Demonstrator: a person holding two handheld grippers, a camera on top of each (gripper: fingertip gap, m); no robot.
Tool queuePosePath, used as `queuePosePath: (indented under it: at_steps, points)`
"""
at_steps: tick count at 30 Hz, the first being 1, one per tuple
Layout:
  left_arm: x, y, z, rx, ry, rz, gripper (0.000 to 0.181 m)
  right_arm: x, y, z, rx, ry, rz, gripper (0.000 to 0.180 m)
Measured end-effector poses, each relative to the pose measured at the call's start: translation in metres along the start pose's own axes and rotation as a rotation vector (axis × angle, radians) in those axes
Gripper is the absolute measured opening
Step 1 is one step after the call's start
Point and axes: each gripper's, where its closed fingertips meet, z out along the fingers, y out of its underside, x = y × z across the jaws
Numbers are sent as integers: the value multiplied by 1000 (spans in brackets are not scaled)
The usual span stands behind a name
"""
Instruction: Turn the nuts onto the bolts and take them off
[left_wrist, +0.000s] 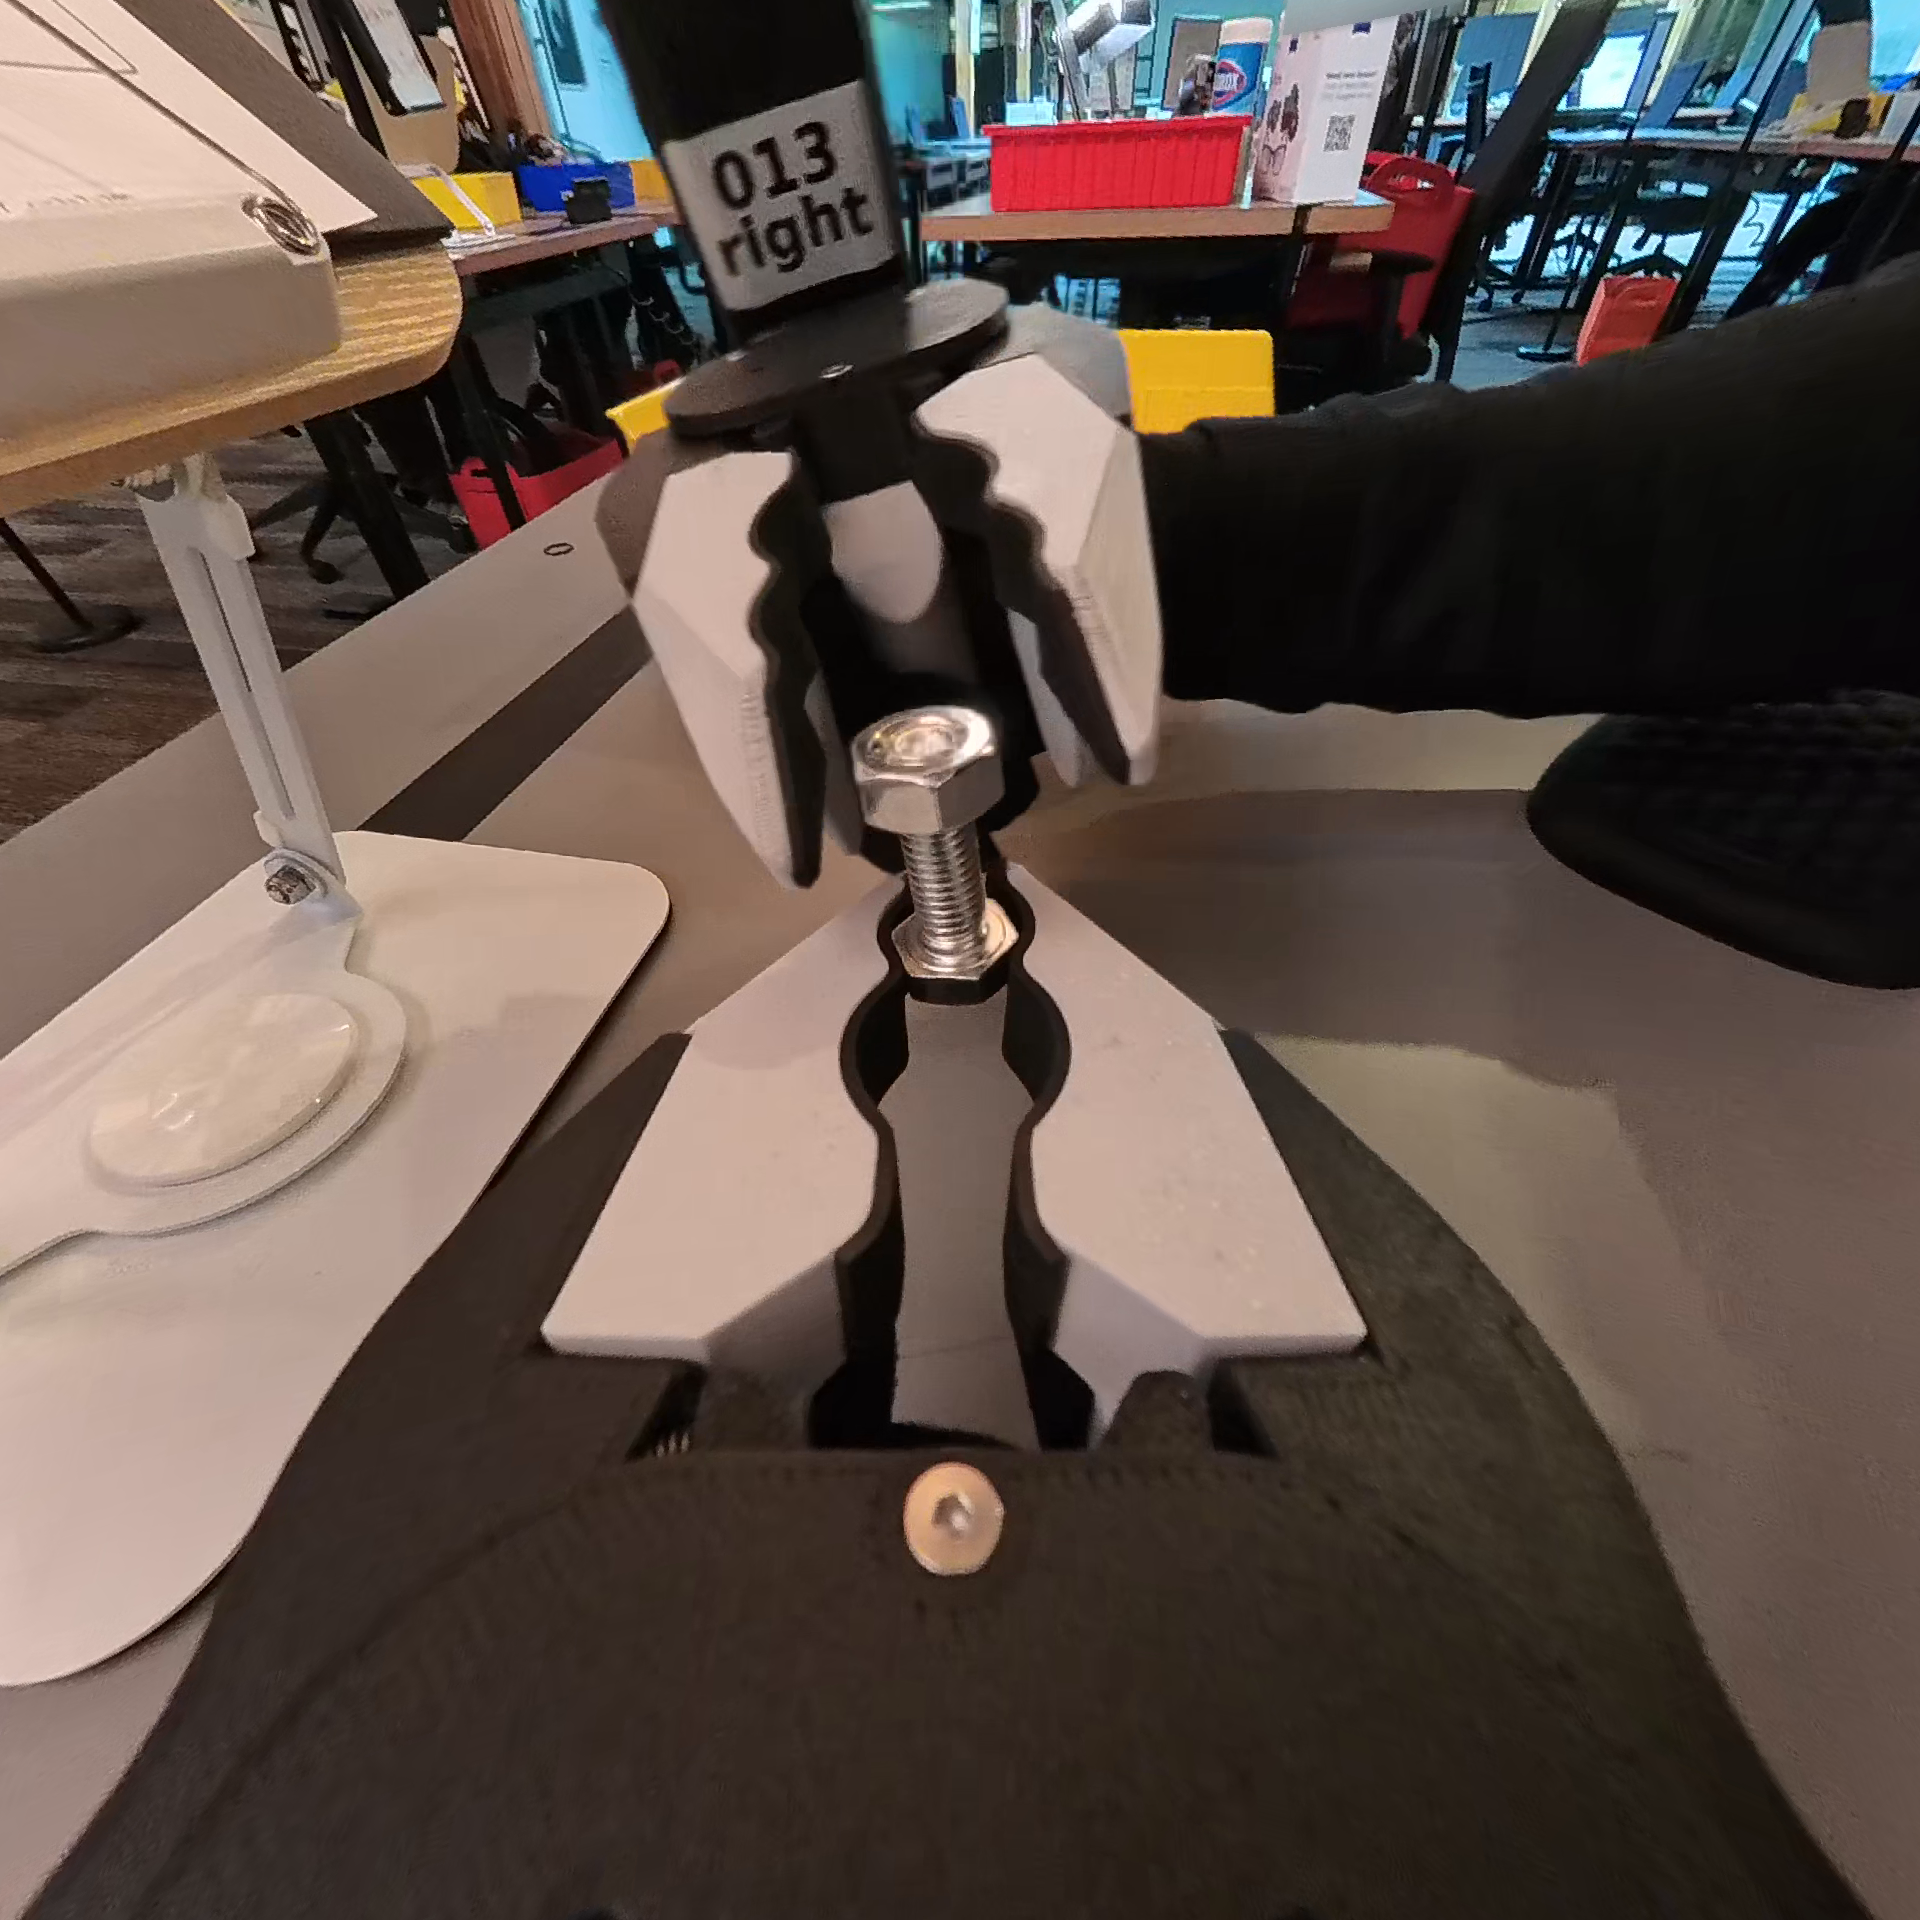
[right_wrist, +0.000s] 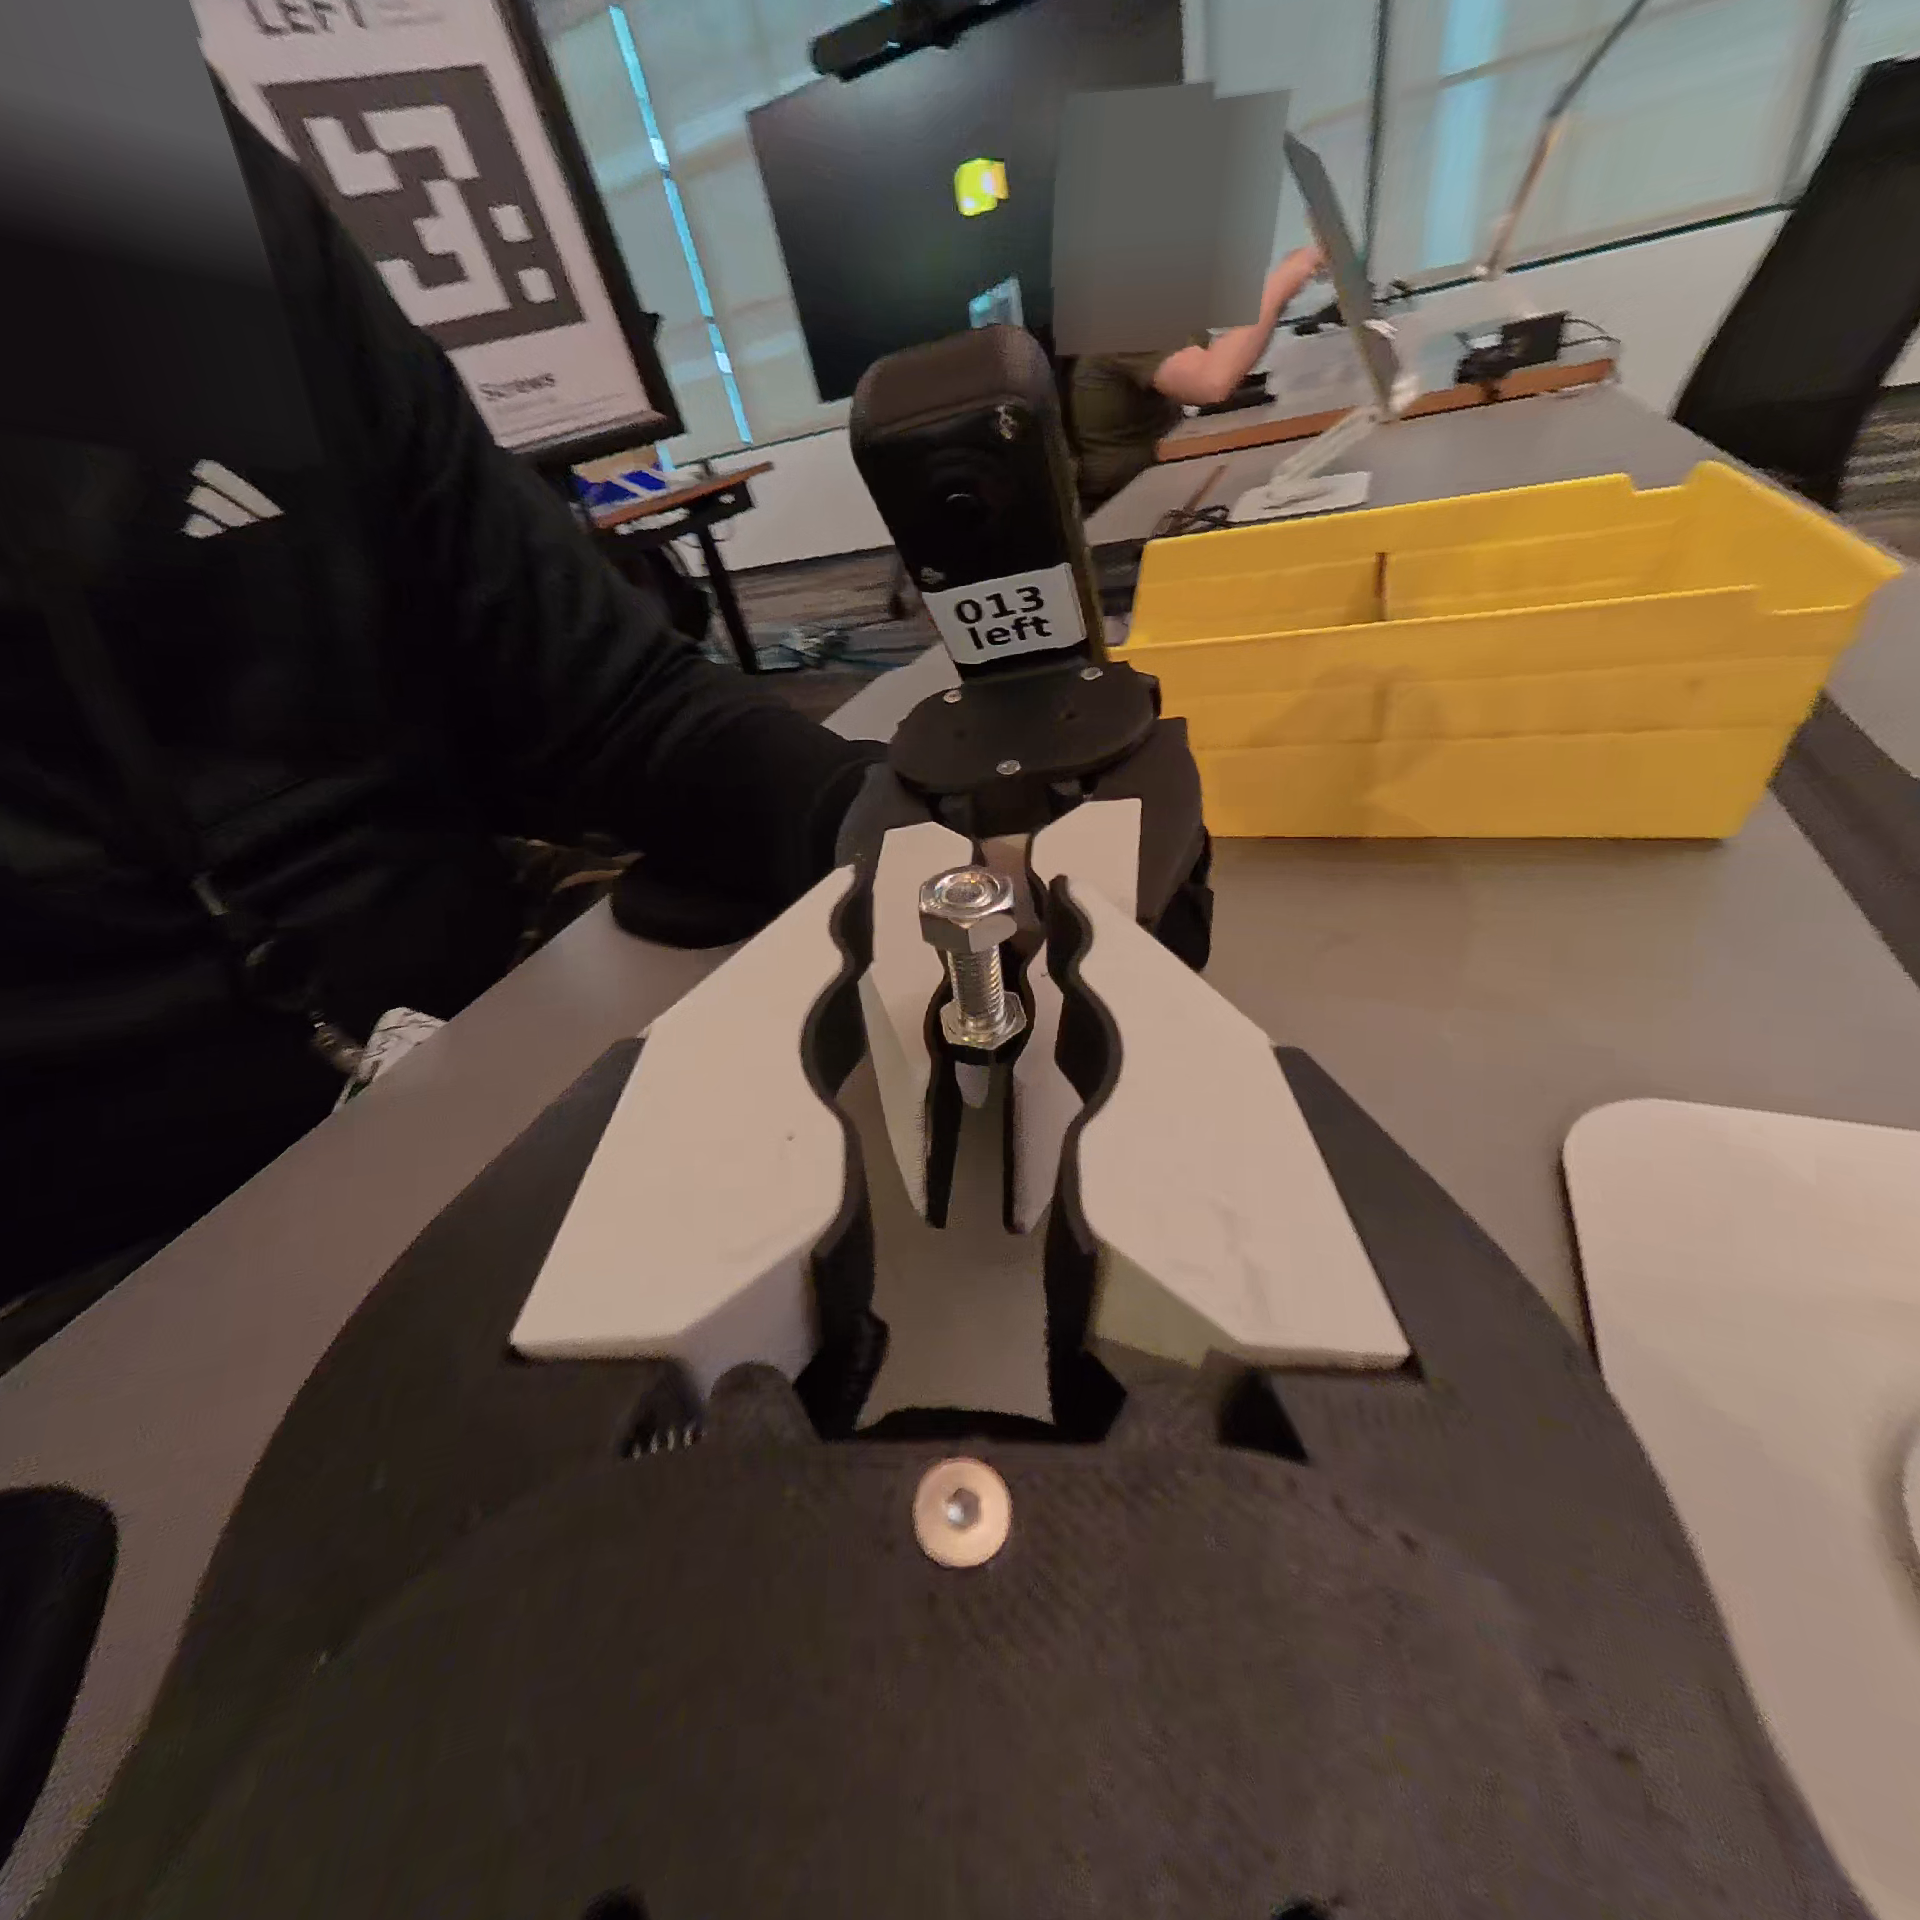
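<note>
A silver bolt stands upright, hex head on top, with a silver nut low on its thread. My left gripper is shut on the nut at its fingertips, just above the grey table. My right gripper comes down from behind, open, with one finger on each side of the bolt head. In the right wrist view the right gripper stands open around the bolt head. The nut sits pinched in the left gripper facing me.
A white stand base lies on the table to the left, also in the right wrist view. A yellow bin stands behind the left gripper. A black sleeve and a black pad are on the right. There is about 6 centimetres between the tips of the two grippers.
</note>
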Motion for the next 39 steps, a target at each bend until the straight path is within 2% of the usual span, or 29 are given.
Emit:
queuePosePath:
  at_steps: [2, 6, 12, 27, 33, 39]
  points:
    - [0, 0, 0, -1, 1, 0, 11, -2, 0, -1, -2, -61, 2, 21]
    - [1, 0, 0, 1, 4, 1, 11, -2, 1, -2, 0, -110, -4, 16]
    - [-1, -1, -1, 8, -7, -1, 10, 1, 1, -1, 13, -21, -22, 16]
    - [-9, -1, -3, 9, -46, -8, 10, 15, -1, -3, 83, 552, -47, 15]
    - [-10, -1, -3, 7, -55, -9, 11, 19, -2, -5, 165, 835, -46, 15]
    - [-7, 1, 0, -2, -44, -1, 11, 19, 0, -4, 155, 980, -49, 15]
